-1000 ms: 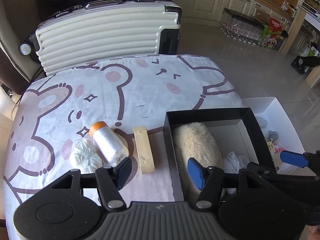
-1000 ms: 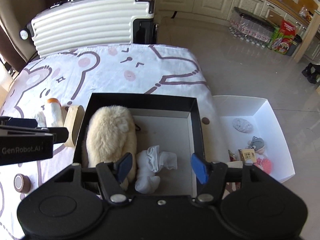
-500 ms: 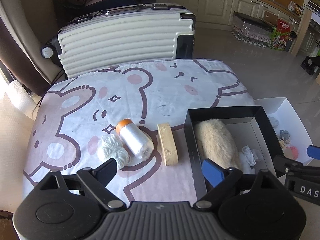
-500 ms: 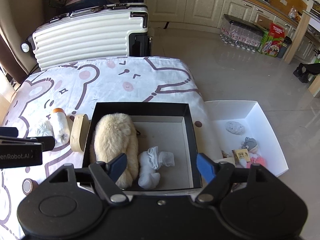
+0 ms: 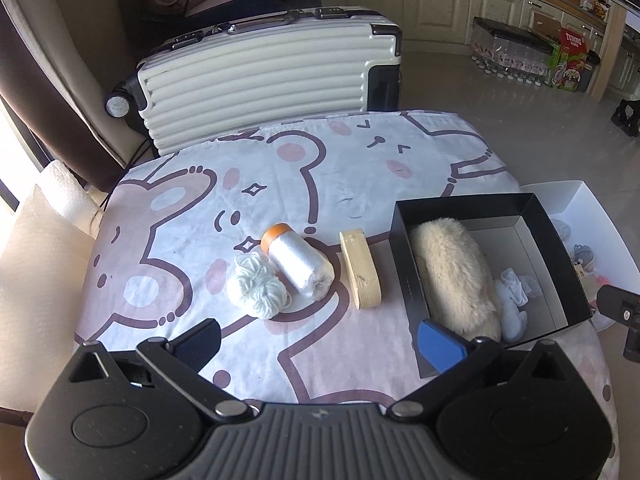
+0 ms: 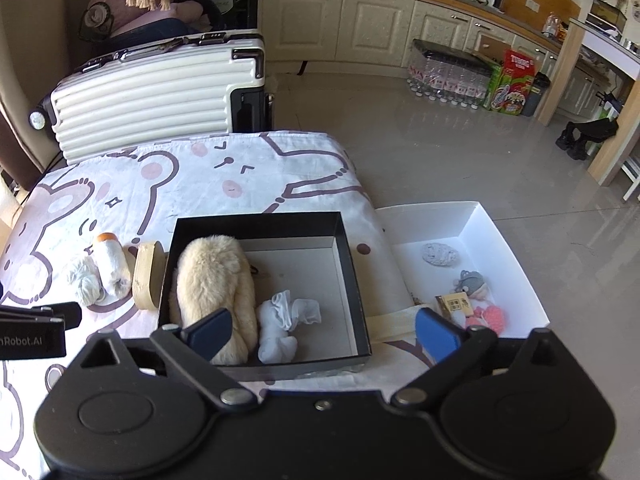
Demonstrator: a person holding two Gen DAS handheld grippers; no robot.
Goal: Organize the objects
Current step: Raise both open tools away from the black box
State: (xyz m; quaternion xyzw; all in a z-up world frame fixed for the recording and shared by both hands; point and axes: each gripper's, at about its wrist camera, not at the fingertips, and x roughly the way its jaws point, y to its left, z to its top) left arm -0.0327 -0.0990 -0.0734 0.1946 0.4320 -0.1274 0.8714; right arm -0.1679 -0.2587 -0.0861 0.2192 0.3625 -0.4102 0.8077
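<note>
A black box (image 5: 538, 213) (image 6: 347, 248) sits on the bear-print cloth and holds a cream furry toy (image 5: 454, 268) (image 6: 214, 276) and a white sock bundle (image 5: 514, 300) (image 6: 286, 320). Left of the box lie a wooden block (image 5: 360, 274) (image 6: 147, 276), a plastic roll with an orange cap (image 5: 298, 262) (image 6: 110, 264) and a white yarn ball (image 5: 256, 290) (image 6: 82, 280). My left gripper (image 5: 318, 342) is open and empty, held above the cloth's near edge. My right gripper (image 6: 322, 330) is open and empty, above the box's near side.
A white box (image 6: 516, 264) (image 5: 582, 196) right of the table holds a grey stone (image 6: 440, 254), a small grey toy (image 6: 472, 282) and pink items. A cream suitcase (image 5: 264, 76) (image 6: 156, 88) stands behind the table. Tiled floor lies to the right.
Both grippers have pulled back and risen, so more of the table and room shows. Both have opened wider. The objects have not moved.
</note>
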